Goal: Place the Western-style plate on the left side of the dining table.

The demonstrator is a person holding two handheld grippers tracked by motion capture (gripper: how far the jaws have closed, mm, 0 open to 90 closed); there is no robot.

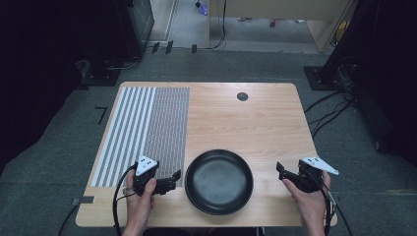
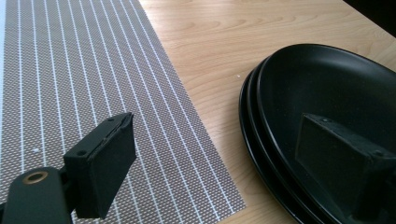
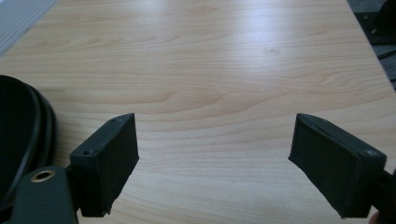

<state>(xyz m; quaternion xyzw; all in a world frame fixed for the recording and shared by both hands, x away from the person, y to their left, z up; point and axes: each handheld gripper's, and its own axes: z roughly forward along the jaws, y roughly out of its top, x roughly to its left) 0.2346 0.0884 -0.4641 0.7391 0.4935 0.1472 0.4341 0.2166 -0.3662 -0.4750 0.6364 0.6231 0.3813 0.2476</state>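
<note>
Two black plates point(image 1: 219, 182) stacked on wooden table point(image 1: 255, 123) beside striped mat point(image 1: 147, 128).

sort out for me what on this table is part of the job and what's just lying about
In the job:
- stack of black plates, between the two grippers
- left gripper, open, close beside the stack's rim
- right gripper, open, off to the stack's other side, apart from it

Lying about:
- striped placemat, flat on the table's left part
- dark round cap, set in the wooden table near the far edge
</note>
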